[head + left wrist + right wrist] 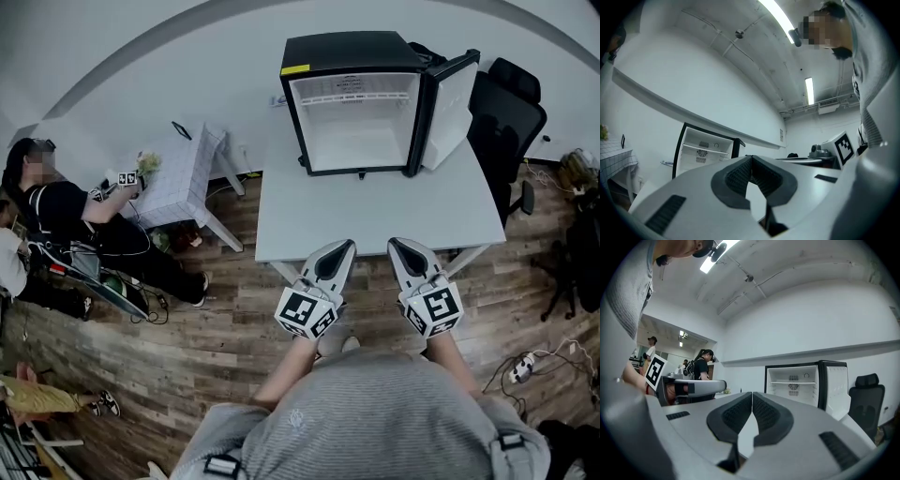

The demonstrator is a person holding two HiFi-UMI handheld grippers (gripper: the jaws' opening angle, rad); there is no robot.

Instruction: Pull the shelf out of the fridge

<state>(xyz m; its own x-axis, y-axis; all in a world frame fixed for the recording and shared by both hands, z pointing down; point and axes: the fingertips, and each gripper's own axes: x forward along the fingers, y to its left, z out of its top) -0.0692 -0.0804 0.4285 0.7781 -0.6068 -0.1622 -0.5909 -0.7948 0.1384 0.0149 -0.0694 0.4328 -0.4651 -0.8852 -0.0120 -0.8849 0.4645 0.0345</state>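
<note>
A small black fridge (pixel 361 103) stands at the far end of the grey table (pixel 375 211), its door (pixel 450 108) swung open to the right. A white shelf (pixel 354 97) sits high inside its white cavity; the shelf (pixel 793 382) also shows in the right gripper view and the shelf (pixel 700 150) in the left gripper view. My left gripper (pixel 348 246) and right gripper (pixel 396 245) hover side by side over the table's near edge, well short of the fridge. Both are shut with nothing between the pads.
A black office chair (pixel 506 122) stands right of the fridge. To the left is a small table with a checked cloth (pixel 183 173), and a seated person (pixel 66 225) holds another gripper. Cables and a power strip (pixel 521 367) lie on the wooden floor at right.
</note>
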